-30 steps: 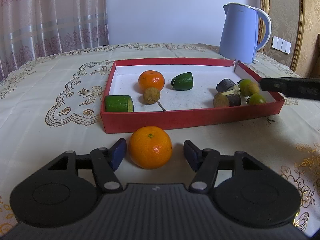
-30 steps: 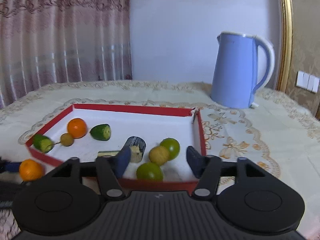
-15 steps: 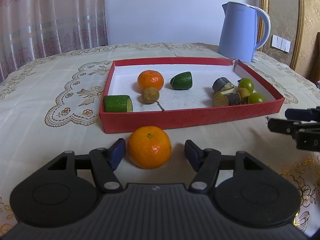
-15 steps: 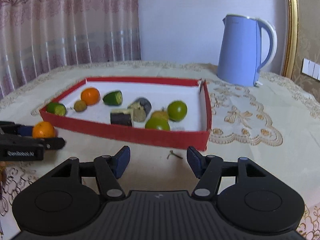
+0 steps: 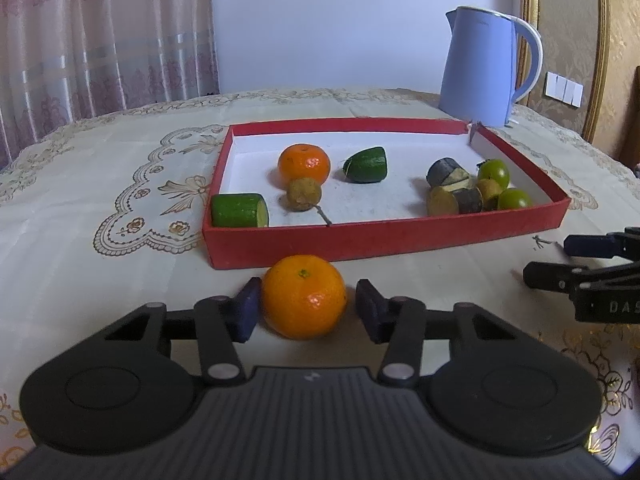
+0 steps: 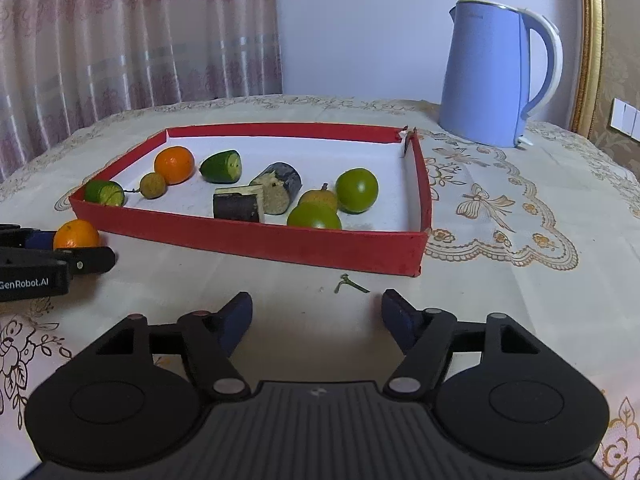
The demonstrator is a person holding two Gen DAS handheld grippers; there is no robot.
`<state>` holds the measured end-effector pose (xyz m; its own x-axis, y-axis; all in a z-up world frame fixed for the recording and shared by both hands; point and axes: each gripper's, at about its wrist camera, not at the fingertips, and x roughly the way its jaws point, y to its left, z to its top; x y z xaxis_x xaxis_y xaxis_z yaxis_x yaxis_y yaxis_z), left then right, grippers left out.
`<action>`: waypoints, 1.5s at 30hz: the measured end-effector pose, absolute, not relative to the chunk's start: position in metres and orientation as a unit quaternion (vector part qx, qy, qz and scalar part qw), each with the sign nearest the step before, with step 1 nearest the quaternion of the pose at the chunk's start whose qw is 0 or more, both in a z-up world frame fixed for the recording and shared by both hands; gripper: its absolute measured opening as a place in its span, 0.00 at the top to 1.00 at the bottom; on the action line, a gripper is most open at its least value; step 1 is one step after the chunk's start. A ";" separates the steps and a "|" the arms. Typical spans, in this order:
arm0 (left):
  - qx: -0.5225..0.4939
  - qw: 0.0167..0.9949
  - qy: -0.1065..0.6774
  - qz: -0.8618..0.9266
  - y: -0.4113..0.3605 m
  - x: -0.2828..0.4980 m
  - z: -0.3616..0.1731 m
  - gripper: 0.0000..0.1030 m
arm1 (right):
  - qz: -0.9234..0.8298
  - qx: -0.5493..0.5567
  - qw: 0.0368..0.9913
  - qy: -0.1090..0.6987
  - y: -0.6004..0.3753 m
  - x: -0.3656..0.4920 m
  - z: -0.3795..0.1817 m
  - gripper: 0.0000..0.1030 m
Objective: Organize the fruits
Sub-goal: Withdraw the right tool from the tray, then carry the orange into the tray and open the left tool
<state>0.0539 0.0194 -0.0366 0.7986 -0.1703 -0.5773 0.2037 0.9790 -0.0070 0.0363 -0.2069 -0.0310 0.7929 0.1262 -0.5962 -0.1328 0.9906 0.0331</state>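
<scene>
Table [image 5: 80, 240] under an embroidered cloth carries everything. Blue kettle [image 6: 496, 76] stands toward the far right edge, well clear of the work. Red tray [image 5: 384, 236] sits mid-table as the collecting place, judging by its contents: mandarin [image 5: 304, 164], two cucumber ends [image 5: 239, 211], dark sugarcane chunks [image 6: 256, 196], green limes [image 6: 356, 190], a longan [image 5: 305, 194]. One loose mandarin [image 5: 303, 297] lies on the cloth just outside the tray's near wall. Left gripper [image 5: 306, 310] straddles it, jaws spread to either side, left pad touching or nearly so, right pad apart; likely lined up for a pinch. Right gripper [image 6: 316, 316] hovers wide and empty off the tray's near right corner, keeping out of the way. Tiny green stem [image 6: 350, 283] beside it.
</scene>
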 end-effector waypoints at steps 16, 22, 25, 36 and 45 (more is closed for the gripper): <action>0.016 0.948 0.303 -0.098 0.025 0.048 -0.032 0.62 | 0.079 -0.006 0.945 0.318 -0.206 0.037 -0.031 0.22; 0.028 0.954 0.272 -0.121 0.016 0.039 -0.004 0.62 | 0.080 -0.004 0.945 0.318 -0.206 0.038 -0.031 0.22; 0.039 0.957 0.256 -0.131 0.004 0.047 0.011 0.62 | 0.081 -0.003 0.945 0.318 -0.206 0.038 -0.031 0.22; 0.046 0.950 0.283 -0.125 -0.024 0.105 0.004 0.62 | 0.080 -0.003 0.945 0.318 -0.206 0.037 -0.031 0.22; 0.051 0.942 0.313 -0.107 -0.034 0.136 -0.021 0.62 | 0.080 -0.004 0.945 0.318 -0.206 0.036 -0.031 0.21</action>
<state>0.1359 -0.0340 -0.0206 0.7812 -0.1690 -0.6010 0.2327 0.9721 0.0292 0.0365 -0.2061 -0.0309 0.7846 0.1494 -0.6017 -0.1545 0.9870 0.0436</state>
